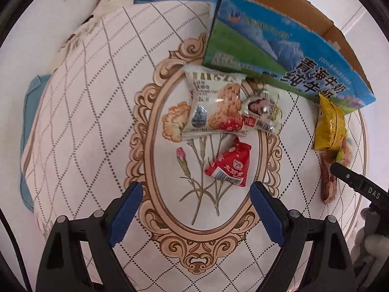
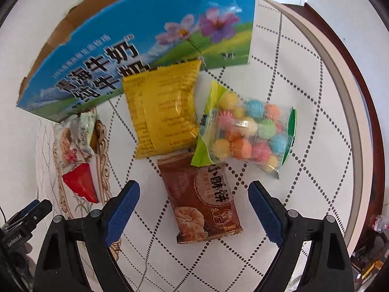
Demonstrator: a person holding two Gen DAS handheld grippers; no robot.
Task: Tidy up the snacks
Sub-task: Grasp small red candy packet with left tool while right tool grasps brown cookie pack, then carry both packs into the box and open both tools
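we hover both wide | left gripper [image 1: 195, 196] over red packet [image 1: 229, 168] | right gripper [image 2: 194, 194] over brown packet [image 2: 201, 199] | centre before closing

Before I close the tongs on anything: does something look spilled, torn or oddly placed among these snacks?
Nothing spilled or torn. The snacks lie loose beside the milk carton, not in it. The yellow packet leans on the carton and overlaps the brown biscuit packet, as does the candy bag.
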